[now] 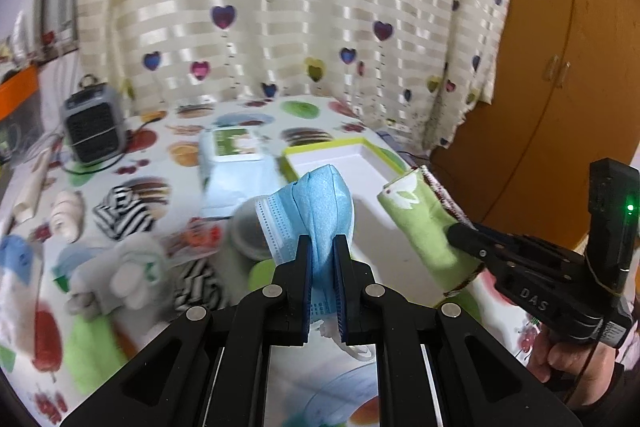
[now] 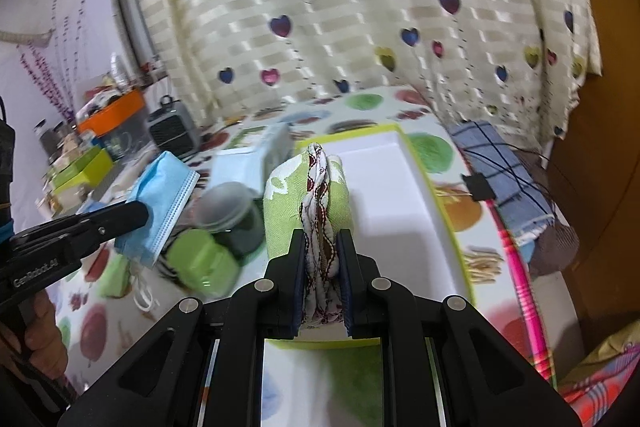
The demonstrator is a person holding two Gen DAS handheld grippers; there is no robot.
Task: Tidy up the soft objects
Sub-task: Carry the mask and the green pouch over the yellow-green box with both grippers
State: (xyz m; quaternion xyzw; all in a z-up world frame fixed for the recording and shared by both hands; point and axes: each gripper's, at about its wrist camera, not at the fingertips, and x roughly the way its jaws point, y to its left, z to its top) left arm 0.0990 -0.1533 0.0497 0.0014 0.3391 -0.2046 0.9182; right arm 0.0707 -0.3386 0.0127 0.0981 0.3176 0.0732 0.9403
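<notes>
Above the desk (image 1: 132,155): left gripper (image 1: 322,247) jaws clamp a blue face mask (image 1: 316,203); right gripper (image 2: 322,243) jaws clamp a green cloth (image 2: 284,203)

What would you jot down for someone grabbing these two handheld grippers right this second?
Left gripper: fingers shut on a folded blue face mask, held up off the table.
Right gripper: fingers shut on a folded green cloth with a red-and-white trim, held in front of the white tray with a green rim.
The tray looks empty; nothing visibly sorted yet.
Left on the table: striped cloths, a plush toy, more masks and a green cloth.
Likely next: set both held pieces into the tray, then fetch the rest.
</notes>
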